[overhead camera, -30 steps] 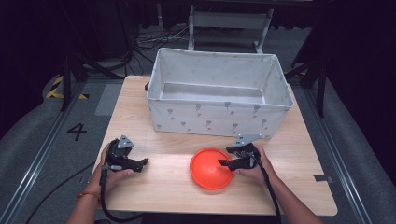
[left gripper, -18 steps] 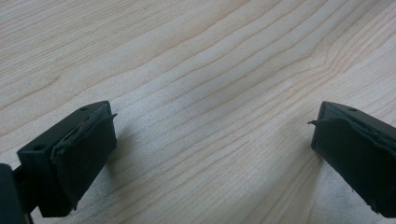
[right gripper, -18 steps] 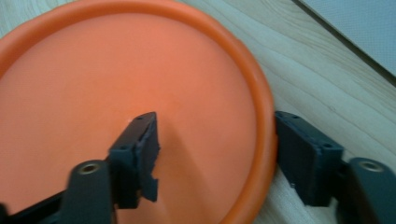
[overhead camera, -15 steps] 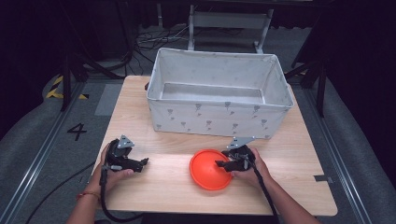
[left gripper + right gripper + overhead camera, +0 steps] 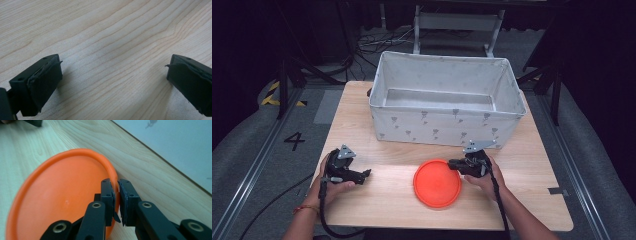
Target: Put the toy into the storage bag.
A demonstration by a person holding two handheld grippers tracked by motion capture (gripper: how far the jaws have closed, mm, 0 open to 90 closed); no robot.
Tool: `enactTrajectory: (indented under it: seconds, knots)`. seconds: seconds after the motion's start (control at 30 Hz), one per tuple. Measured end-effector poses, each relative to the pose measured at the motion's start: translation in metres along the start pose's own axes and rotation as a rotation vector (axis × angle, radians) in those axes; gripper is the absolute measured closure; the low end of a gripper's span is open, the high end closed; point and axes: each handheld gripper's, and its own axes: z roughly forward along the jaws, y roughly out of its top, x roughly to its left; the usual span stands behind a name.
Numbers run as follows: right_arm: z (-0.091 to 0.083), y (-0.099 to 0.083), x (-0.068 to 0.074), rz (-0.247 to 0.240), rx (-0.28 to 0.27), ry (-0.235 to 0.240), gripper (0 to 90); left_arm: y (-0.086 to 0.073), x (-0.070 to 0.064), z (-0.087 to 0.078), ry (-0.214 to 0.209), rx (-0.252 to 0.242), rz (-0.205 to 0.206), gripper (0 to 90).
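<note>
An orange plate (image 5: 437, 183) lies on the wooden table (image 5: 387, 197) in front of a grey fabric bin (image 5: 444, 100). My right gripper (image 5: 456, 165) is shut on the plate's right rim; in the right gripper view the two jaws pinch the orange plate (image 5: 62, 192) edge at the gripper's tip (image 5: 117, 192). My left gripper (image 5: 364, 175) rests low over bare wood at the table's left, held by a hand. The left gripper view has that gripper (image 5: 112, 72) open, its pads (image 5: 46, 80) wide apart with only wood between them.
The grey fabric bin stands open and looks empty across the back half of the table; its wall (image 5: 180, 145) rises just beyond the plate. Table edges drop to dark floor with cables (image 5: 377, 40) and a metal frame (image 5: 457, 22) behind.
The right gripper has shifted slightly left and closed on the plate's rim, nudging the plate a little. The left gripper has stayed put.
</note>
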Motion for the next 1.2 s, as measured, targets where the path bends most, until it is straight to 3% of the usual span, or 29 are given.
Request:
enactTrajectory:
  seconds: [0.33, 0.43, 0.6, 1.2]
  knots:
    - [-0.028, 0.013, 0.013, -0.129, -0.027, -0.038, 83.1, 0.0, 0.0, 0.001, -0.015, 0.004, -0.006, 0.3]
    - [-0.039, 0.017, 0.016, -0.172, -0.024, -0.057, 83.1, 0.001, 0.001, 0.001, -0.014, 0.0, 0.009, 0.1]
    - [-0.054, 0.023, 0.019, -0.21, -0.03, -0.063, 83.1, 0.001, 0.001, 0.001, -0.023, 0.005, 0.004, 0.1]
    - [-0.082, 0.041, 0.029, -0.302, 0.009, -0.122, 83.2, 0.002, 0.001, 0.001, -0.028, 0.008, 0.007, 0.2]
